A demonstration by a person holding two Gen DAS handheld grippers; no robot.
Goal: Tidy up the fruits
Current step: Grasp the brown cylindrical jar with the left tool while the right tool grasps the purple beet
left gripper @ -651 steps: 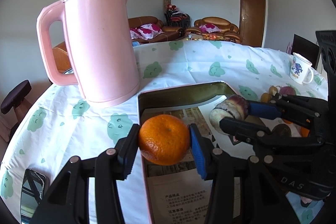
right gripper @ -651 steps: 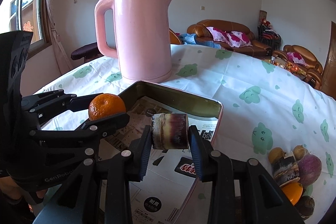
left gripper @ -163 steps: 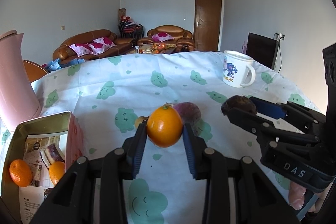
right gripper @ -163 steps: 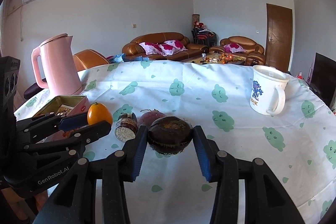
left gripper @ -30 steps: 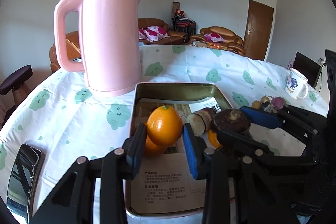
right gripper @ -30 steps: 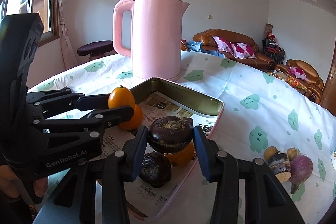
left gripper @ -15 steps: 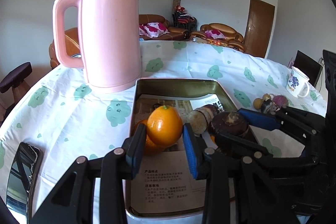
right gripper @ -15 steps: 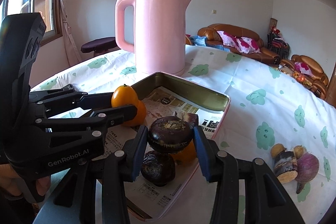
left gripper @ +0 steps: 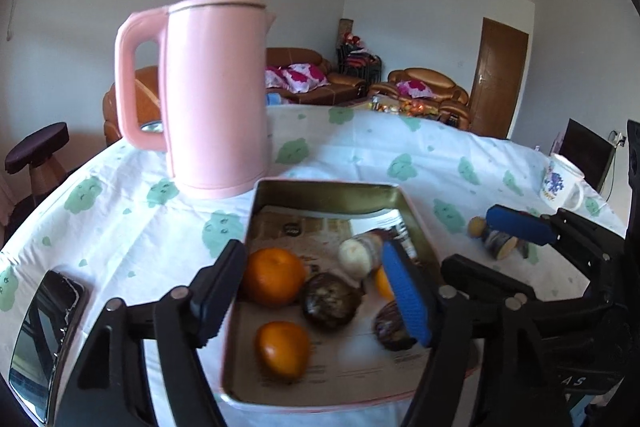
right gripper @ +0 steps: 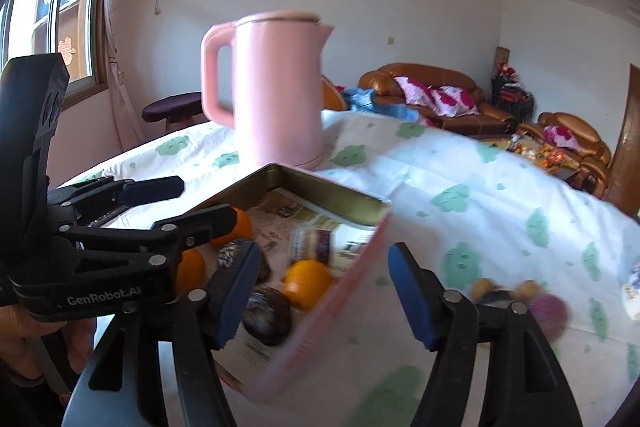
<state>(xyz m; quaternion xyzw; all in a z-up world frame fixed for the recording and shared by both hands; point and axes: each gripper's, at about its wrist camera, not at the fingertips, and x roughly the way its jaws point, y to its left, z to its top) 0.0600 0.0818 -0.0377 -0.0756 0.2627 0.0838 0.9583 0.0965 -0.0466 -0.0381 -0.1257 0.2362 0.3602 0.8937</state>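
Left wrist: left gripper (left gripper: 316, 291) opening, orange (left gripper: 282, 347) dropped into tin (left gripper: 320, 191) (previously gripped).

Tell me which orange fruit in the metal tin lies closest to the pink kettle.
The large orange fruit at the tin's left side; the other two oranges lie nearer the camera or rightward.

A pink electric kettle (left gripper: 216, 95) stands upright on the surface's white cloth with green prints (left gripper: 360, 147). A phone (left gripper: 44, 331) lies at the near left edge — a printed mug (left gripper: 560, 179) far right. Brown sofas (left gripper: 424, 87) behind.
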